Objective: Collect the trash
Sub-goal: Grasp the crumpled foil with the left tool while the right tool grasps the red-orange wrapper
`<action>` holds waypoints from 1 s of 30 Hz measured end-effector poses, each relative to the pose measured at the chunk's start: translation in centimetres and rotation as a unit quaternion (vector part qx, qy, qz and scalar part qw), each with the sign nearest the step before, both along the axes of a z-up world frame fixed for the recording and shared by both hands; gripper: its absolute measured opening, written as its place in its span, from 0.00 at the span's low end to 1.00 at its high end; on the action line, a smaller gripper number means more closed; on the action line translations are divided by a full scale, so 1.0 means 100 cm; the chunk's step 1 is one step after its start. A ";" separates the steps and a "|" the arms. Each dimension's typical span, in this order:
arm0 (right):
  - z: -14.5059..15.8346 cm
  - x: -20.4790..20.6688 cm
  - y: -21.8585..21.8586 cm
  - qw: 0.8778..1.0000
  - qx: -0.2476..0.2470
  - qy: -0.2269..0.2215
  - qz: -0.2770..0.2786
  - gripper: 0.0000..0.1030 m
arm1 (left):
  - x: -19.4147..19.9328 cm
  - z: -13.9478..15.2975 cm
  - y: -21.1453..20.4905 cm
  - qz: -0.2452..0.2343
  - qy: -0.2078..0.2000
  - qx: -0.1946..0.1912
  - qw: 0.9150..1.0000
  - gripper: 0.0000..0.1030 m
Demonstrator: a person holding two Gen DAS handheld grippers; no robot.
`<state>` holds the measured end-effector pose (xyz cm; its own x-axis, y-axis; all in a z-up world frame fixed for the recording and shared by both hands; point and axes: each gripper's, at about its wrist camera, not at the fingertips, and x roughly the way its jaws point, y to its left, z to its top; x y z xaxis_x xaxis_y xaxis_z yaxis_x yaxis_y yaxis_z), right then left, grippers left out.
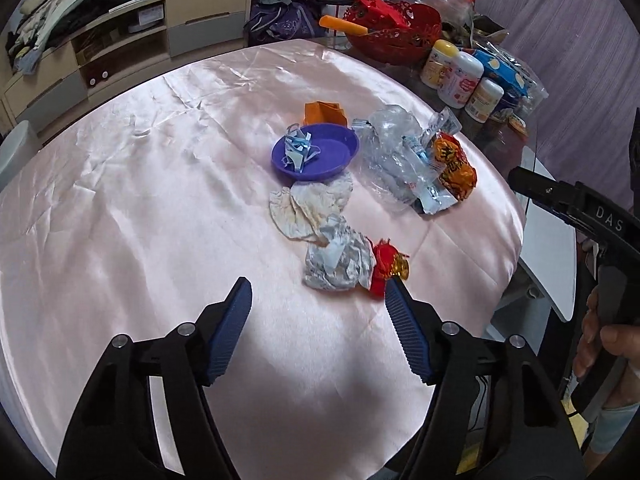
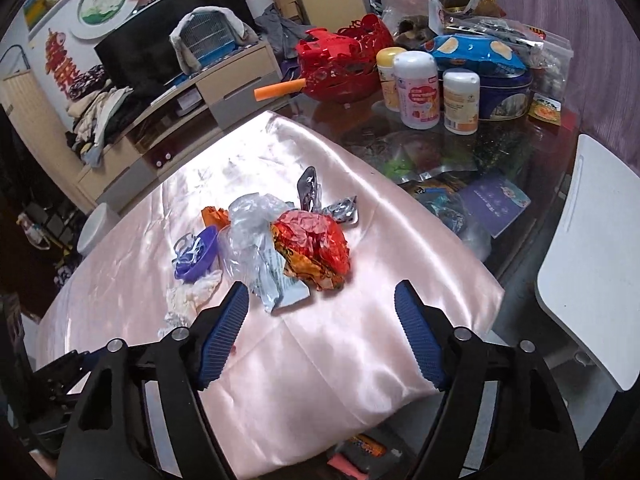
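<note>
On the pink satin cloth (image 1: pixel 120 200), just beyond the left gripper (image 1: pixel 318 298), lie a crumpled silver wrapper (image 1: pixel 336 260) and a red-and-gold wrapper (image 1: pixel 384 268); the gripper's right fingertip sits just beside the red one. Farther off are soiled tissues (image 1: pixel 308 204) and a purple dish (image 1: pixel 320 152) holding blue scraps. Its jaws stand parted, gripping nothing. The right gripper (image 2: pixel 320 302) hovers near a red-orange snack wrapper (image 2: pixel 316 244) and clear plastic (image 2: pixel 252 224), jaws likewise apart and empty.
</note>
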<state>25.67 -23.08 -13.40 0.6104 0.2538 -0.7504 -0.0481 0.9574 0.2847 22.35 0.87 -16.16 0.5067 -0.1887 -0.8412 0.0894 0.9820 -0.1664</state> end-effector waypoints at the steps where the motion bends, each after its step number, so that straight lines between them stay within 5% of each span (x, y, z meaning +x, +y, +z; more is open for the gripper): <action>1: -0.003 0.006 0.002 1.000 0.001 0.001 0.001 0.71 | 0.005 0.000 0.000 0.003 -0.002 0.002 1.000 0.62; 12: -0.037 0.054 0.018 0.999 -0.014 0.030 0.019 0.71 | 0.035 -0.022 -0.005 0.000 0.024 0.010 1.000 0.60; 15: -0.045 0.056 0.020 0.999 -0.006 0.037 0.030 0.58 | 0.036 -0.027 -0.006 -0.006 0.033 0.005 0.999 0.51; 24: -0.029 0.043 0.015 0.999 -0.011 0.014 0.033 0.52 | 0.033 -0.026 -0.014 -0.021 0.037 0.000 0.999 0.12; 30: -0.001 0.021 0.008 0.999 -0.006 -0.012 0.031 0.52 | 0.024 -0.004 -0.008 -0.005 0.013 0.009 1.000 0.08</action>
<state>27.74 -22.30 -13.50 0.6108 0.2831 -0.7394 -0.1142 0.9556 0.2716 24.74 0.07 -16.53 0.4822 -0.1788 -0.8576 0.0954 0.9839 -0.1515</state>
